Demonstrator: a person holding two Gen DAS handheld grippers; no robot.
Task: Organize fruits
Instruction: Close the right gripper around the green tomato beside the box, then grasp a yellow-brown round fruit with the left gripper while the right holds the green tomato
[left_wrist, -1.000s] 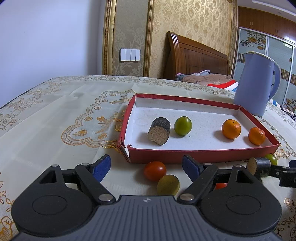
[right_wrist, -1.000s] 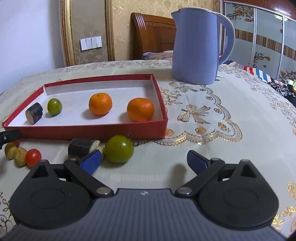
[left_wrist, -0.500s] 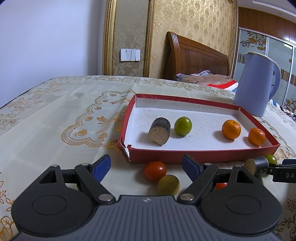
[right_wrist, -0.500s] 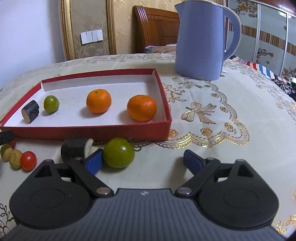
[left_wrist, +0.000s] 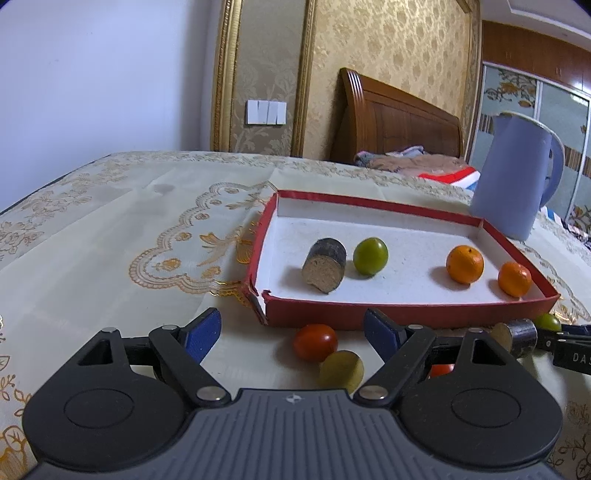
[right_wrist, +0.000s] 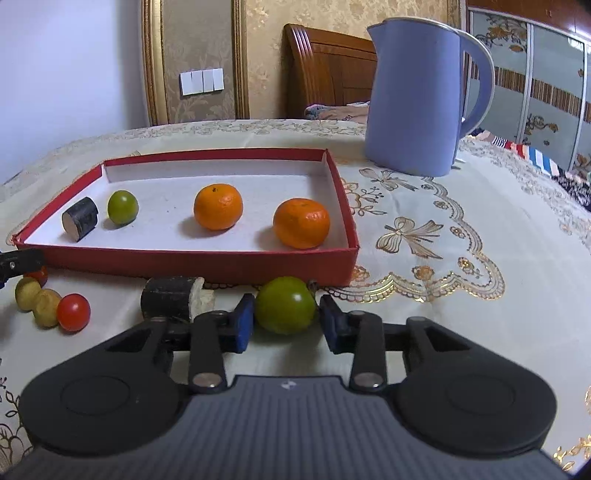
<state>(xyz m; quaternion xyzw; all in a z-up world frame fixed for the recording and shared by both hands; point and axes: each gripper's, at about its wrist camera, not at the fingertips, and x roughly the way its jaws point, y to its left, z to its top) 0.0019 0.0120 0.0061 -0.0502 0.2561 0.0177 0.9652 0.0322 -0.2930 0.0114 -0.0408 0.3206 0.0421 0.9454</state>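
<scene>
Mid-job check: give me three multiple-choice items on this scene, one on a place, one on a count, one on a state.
1. The blue kettle stands:
A in the tray
B on the tablecloth beyond the tray
C on the bed

2. Oranges in the red tray:
A one
B two
C four

3. The left gripper:
A open, empty
B shut on a tomato
C holds an orange

B: it stands past the tray's far corner.
B: two oranges.
A: blue pads apart, pressing nothing.

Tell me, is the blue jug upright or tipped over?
Upright. The jug stands on its base on the tablecloth behind the red tray, spout up.
</scene>
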